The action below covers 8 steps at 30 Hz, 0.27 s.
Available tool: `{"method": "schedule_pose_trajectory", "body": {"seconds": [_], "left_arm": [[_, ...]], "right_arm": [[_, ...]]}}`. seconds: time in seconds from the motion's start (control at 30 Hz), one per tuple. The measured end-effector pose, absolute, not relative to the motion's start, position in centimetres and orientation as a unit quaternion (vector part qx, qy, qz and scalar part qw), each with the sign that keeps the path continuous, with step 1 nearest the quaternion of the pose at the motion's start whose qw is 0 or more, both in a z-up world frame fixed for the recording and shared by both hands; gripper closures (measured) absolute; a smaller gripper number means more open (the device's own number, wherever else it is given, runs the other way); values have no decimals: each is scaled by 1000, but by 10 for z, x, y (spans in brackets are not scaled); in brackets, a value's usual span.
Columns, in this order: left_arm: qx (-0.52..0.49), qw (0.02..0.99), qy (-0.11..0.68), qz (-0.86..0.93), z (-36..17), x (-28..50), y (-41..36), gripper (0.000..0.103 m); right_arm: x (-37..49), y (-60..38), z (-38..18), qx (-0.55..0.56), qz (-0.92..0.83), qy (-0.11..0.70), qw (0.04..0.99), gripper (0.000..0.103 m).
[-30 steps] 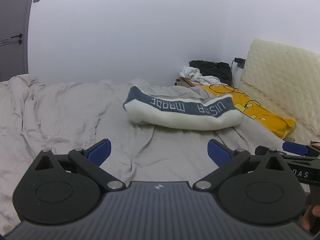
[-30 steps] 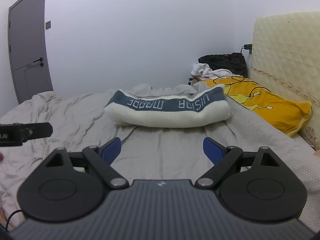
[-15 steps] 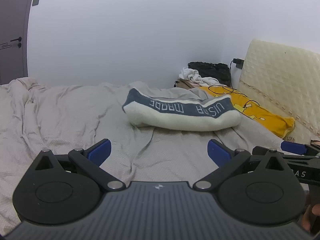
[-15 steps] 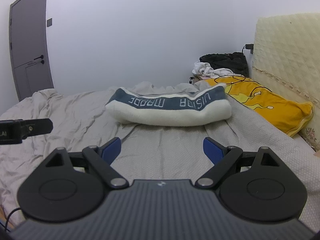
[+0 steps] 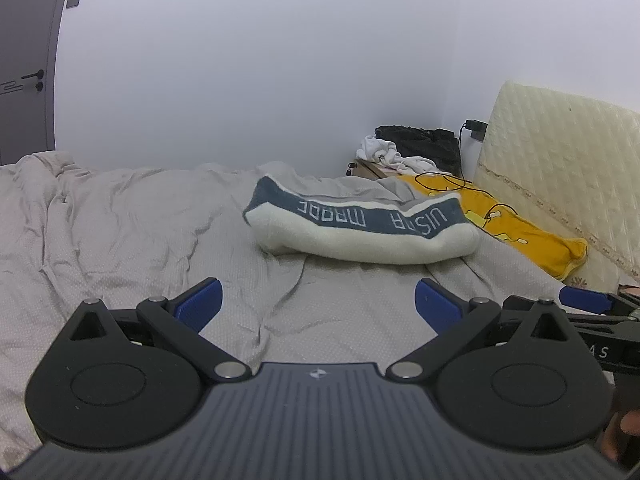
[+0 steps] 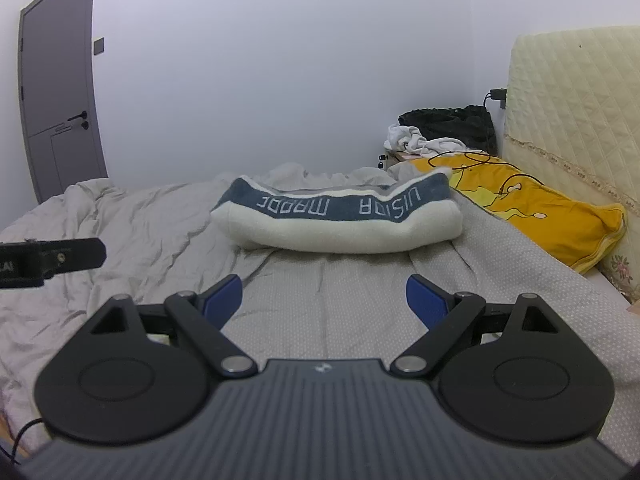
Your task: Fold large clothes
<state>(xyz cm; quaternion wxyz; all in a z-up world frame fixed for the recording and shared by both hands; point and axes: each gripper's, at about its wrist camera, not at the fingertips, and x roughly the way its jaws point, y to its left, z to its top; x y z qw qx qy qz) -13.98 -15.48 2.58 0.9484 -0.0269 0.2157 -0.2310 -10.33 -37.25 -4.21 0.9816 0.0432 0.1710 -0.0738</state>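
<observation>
Two grippers, left (image 5: 316, 306) and right (image 6: 320, 298), jaws apart, empty. Folded sweater (image 6: 336, 218) on bed (image 6: 140, 232), 12 o'clock. Soft, bulky, floppy (likely light); grip thick white ends, not middle.

Garment: folded cream fleece (image 6: 340, 232) with grey lettered band
Pose: lying crosswise, flat
Place: ahead of both grippers, well apart

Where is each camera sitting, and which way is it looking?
Left wrist: on the left gripper, looking across the bed; the right gripper shows at the right edge.
Right wrist: on the right gripper, facing likewise; the left gripper's tip pokes in.
Shared: the folded white-and-blue garment and yellow pillow.
</observation>
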Motion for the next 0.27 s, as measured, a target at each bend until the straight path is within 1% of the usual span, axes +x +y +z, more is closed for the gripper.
{"method": "schedule_pose_trajectory", "body": {"seconds": [0.27], "left_arm": [[-32,948,219,-230,25,-141,-153,0]], "right_arm": [[-104,-371,-41,41,-76,170,982,12]]}}
